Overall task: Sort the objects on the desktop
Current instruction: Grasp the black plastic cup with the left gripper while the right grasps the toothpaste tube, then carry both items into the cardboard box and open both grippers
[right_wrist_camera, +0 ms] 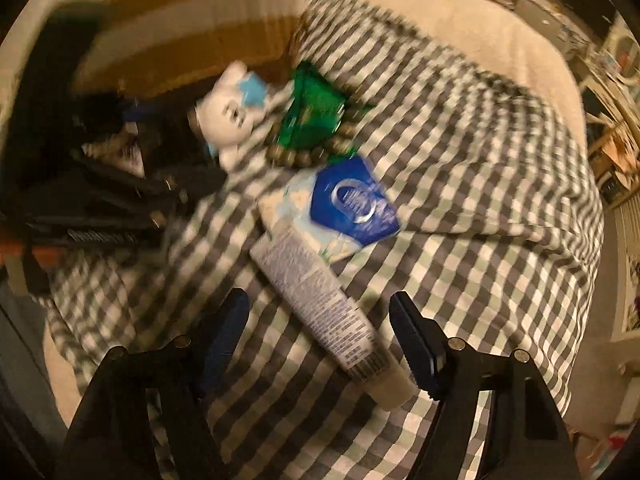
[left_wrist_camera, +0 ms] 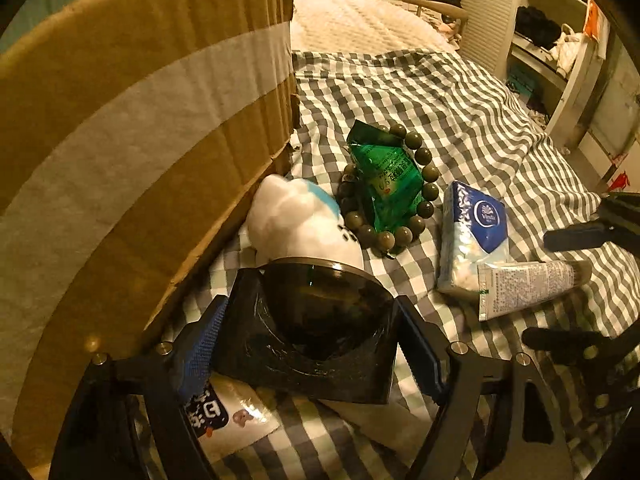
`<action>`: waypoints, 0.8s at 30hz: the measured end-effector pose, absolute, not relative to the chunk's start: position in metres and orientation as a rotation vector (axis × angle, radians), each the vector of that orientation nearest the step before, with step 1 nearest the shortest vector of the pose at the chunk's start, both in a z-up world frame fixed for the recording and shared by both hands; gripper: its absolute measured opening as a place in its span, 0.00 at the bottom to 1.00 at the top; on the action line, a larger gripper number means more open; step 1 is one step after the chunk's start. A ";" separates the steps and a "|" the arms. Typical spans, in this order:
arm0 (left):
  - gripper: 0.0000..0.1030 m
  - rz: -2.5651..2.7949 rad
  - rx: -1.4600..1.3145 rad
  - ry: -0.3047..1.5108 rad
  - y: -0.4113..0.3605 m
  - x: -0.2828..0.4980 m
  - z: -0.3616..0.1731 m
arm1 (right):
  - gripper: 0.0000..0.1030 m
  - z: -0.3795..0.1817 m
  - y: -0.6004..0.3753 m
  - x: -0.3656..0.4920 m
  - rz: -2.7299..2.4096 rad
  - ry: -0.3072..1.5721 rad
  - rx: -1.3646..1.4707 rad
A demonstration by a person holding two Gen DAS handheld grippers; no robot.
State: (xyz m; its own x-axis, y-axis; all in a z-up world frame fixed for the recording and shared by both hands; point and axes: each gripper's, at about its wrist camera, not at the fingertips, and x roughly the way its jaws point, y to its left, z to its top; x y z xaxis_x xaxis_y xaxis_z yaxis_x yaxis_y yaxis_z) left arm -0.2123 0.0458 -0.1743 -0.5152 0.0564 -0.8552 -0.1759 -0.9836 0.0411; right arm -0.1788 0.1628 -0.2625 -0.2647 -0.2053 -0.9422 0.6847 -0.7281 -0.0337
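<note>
My left gripper point(left_wrist_camera: 312, 344) is shut on a black square dish with a round hollow point(left_wrist_camera: 320, 320), held just above the checked cloth beside the cardboard box point(left_wrist_camera: 140, 140). Behind the dish lie a white plush toy point(left_wrist_camera: 296, 216), a green packet point(left_wrist_camera: 384, 176) inside a ring of dark beads point(left_wrist_camera: 428, 192), a blue and white tissue pack point(left_wrist_camera: 472, 236) and a white tube point(left_wrist_camera: 528, 284). My right gripper point(right_wrist_camera: 320, 320) is open, its fingers on either side of the white tube point(right_wrist_camera: 320, 300) and not touching it. The right wrist view is blurred.
The checked cloth point(left_wrist_camera: 440, 92) covers a bed with a quilted mattress point(left_wrist_camera: 352, 20) beyond it. The tall cardboard box walls off the left side. A printed card point(left_wrist_camera: 236, 420) lies under the left gripper. Shelves point(left_wrist_camera: 560, 40) stand at the far right.
</note>
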 end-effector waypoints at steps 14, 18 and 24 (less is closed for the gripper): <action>0.80 2.643 -1.333 0.110 0.035 -0.184 -0.143 | 0.23 -0.246 0.172 -0.142 -2.235 0.567 1.486; 0.80 2.646 -1.256 0.044 0.034 -0.180 -0.131 | 0.23 -0.227 0.178 -0.125 -2.291 0.480 1.465; 0.80 2.660 -1.135 -0.036 0.033 -0.171 -0.110 | 0.23 -0.211 0.176 -0.110 -2.339 0.357 1.517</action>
State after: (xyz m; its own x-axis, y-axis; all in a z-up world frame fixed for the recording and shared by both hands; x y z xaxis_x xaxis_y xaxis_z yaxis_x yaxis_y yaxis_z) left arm -0.1708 0.0326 -0.1101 -0.6658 0.2368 -0.7075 -0.2177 -0.9687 -0.1194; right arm -0.1101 0.1760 -0.2105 -0.3789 -0.1364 -0.9153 0.4035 -0.9145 -0.0308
